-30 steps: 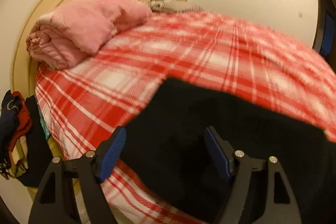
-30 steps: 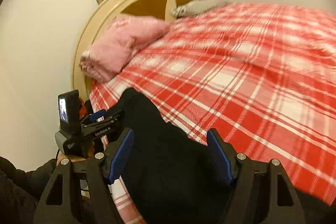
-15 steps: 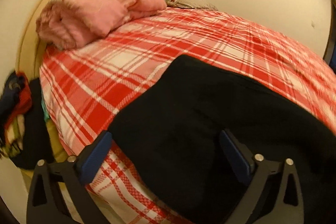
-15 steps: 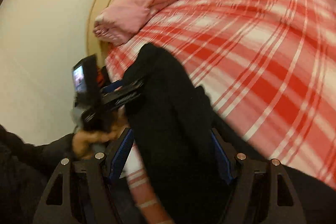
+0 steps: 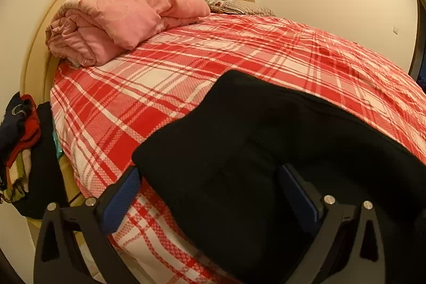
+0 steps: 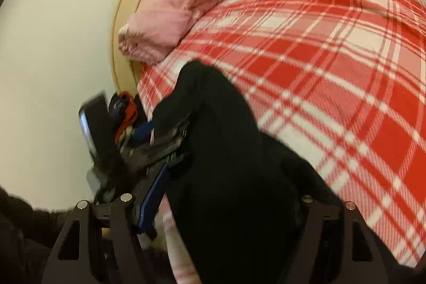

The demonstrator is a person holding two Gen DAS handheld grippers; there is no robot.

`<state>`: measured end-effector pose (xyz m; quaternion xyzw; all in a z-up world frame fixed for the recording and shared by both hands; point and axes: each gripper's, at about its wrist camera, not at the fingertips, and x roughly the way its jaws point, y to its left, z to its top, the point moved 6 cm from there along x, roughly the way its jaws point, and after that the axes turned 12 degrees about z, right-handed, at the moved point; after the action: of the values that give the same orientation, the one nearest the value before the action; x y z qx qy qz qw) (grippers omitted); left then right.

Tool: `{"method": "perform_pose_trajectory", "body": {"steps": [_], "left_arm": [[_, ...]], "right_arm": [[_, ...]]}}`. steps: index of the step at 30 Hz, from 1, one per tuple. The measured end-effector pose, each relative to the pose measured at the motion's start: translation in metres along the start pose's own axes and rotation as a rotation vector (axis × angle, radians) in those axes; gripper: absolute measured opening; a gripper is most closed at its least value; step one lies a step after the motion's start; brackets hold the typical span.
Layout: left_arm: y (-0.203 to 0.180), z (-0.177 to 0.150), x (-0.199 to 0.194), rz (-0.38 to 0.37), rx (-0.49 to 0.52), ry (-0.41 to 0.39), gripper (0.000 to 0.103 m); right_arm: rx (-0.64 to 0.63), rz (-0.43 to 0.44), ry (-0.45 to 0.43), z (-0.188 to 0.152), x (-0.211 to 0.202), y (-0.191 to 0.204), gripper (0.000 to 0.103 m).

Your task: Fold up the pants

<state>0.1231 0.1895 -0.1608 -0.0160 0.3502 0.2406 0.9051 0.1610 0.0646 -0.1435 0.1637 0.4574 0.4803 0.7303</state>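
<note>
We see the black pants [image 5: 239, 151] lying on the red plaid bedspread [image 5: 239, 49] near the bed's edge. The left gripper [image 5: 210, 193] has its 2 fingers wide apart over the fabric — the right gripper [image 6: 226, 204] also stands spread, with cloth between its fingers. A folded pink blanket [image 5: 125, 17] rests by the headboard [image 5: 34, 49].

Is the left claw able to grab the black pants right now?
Probably yes. The left claw is open, the black pants lie right between its fingers on the plaid bedspread, and nothing blocks it.
</note>
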Motion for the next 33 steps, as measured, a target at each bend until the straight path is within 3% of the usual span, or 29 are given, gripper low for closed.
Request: {"method": "perform_pose_trajectory", "body": {"steps": [3,6,9,11,13,15,16,19,24,28,30,33], "left_arm": [[-0.003,0.001,-0.002,0.021,0.038,-0.022,0.103],[-0.006,0.001,-0.005,0.044,0.077,-0.053,0.103],[-0.004,0.001,-0.004,0.036,0.065,-0.051,0.103],[-0.003,0.001,-0.004,0.030,0.055,-0.046,0.103],[-0.004,0.001,-0.004,0.031,0.058,-0.046,0.103],[-0.003,0.001,-0.003,0.025,0.062,-0.040,0.103],[-0.003,0.001,-0.002,0.020,0.057,-0.032,0.103],[-0.001,0.001,0.000,0.000,0.033,-0.006,0.103],[-0.002,0.000,0.001,0.000,0.009,0.020,0.103],[-0.004,0.001,-0.002,0.026,0.032,0.010,0.103],[-0.004,0.003,-0.002,0.041,0.037,0.020,0.103],[-0.004,0.004,-0.003,0.058,0.043,0.033,0.103]], "right_arm": [[-0.018,-0.079,-0.076,0.020,-0.008,-0.012,0.074],[0.062,-0.006,-0.144,0.038,-0.029,-0.031,0.073],[0.120,0.018,-0.132,0.043,-0.038,-0.052,0.060],[0.169,0.037,-0.103,0.042,-0.039,-0.070,0.041],[0.219,0.074,-0.091,0.042,-0.044,-0.083,0.028],[0.273,0.090,-0.077,0.040,-0.056,-0.094,0.026],[0.281,0.046,-0.084,0.038,-0.070,-0.099,0.026],[0.293,-0.321,-0.198,0.030,-0.151,-0.125,0.029],[0.496,-0.668,-0.495,-0.036,-0.332,-0.146,0.029],[0.641,-0.965,-0.536,-0.103,-0.423,-0.152,0.033],[0.720,-1.018,-0.533,-0.130,-0.444,-0.160,0.033],[0.784,-1.025,-0.523,-0.151,-0.445,-0.170,0.033]]}}
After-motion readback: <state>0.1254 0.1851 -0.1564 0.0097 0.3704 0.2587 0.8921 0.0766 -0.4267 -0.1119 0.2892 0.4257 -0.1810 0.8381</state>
